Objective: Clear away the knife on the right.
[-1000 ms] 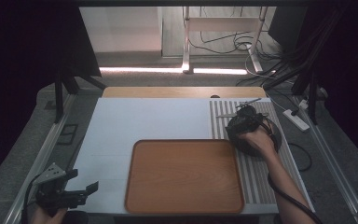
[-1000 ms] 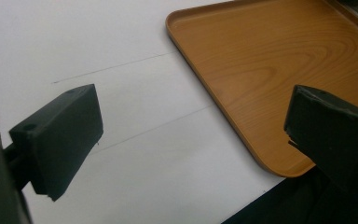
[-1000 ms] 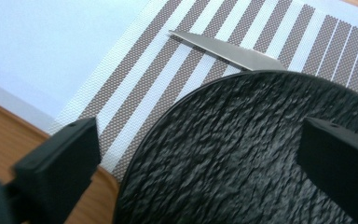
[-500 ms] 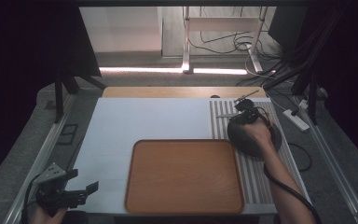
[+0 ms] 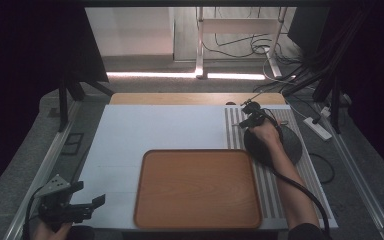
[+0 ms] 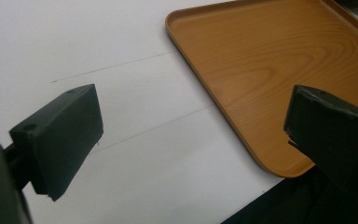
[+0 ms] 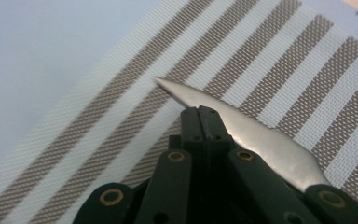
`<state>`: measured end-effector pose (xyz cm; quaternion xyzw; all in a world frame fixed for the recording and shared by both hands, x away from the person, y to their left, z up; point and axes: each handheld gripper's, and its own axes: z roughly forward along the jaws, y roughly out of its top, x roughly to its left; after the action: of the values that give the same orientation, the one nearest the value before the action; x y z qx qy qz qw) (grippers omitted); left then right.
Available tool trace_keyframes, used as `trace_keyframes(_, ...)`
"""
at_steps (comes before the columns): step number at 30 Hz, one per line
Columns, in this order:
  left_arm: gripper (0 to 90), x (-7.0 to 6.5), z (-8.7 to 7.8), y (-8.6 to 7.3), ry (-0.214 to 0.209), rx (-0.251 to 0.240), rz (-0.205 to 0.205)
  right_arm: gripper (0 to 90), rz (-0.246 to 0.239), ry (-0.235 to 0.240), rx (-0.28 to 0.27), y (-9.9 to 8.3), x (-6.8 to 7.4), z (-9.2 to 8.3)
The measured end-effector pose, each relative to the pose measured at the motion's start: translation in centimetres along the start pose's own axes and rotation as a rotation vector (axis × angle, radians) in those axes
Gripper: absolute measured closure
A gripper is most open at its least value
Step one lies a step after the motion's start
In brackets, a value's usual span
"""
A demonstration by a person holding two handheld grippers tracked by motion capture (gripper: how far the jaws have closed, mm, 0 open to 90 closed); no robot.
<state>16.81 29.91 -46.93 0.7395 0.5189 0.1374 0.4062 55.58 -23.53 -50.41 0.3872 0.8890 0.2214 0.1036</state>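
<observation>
The right gripper [image 7: 204, 114], wide a second ago, has just been closed on a thin metal blade [image 7: 242, 128] over the striped mat [image 7: 279, 60]; pickup is judged done. The left gripper [image 6: 191, 135] is held open beside the wooden tray [image 6: 279, 60]. No readable writing is seen.

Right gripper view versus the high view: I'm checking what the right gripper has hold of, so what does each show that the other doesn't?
The right gripper view shows the jaws closed on a flat silver blade-like piece with a pointed tip, and the weave of the striped mat under it. The high view shows the wooden tray, the dark round plate beneath the person's forearm, and the left gripper open near the table's front left corner. Both show the right gripper and the striped mat.
</observation>
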Motion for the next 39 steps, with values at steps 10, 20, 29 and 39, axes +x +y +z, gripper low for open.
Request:
trace_keyframes(10,4.5,0.0,0.0,0.0,0.002,0.003,-0.002,90.0,0.103,-0.055,-0.043,-0.7,-3.6,0.1)
trace_keyframes(20,4.6,0.0,0.1,0.1,0.004,0.008,-0.001,90.0,0.179,-0.184,-0.015,-2.1,-6.9,-1.1)
trace_keyframes(29,4.7,0.0,0.1,0.1,0.004,0.009,0.000,77.7,0.281,-0.203,-0.105,-3.1,-8.6,-3.1)
trace_keyframes(39,4.8,-0.1,0.2,0.1,0.005,0.012,0.000,40.3,0.318,-0.268,-0.032,-3.2,-9.3,-2.6)
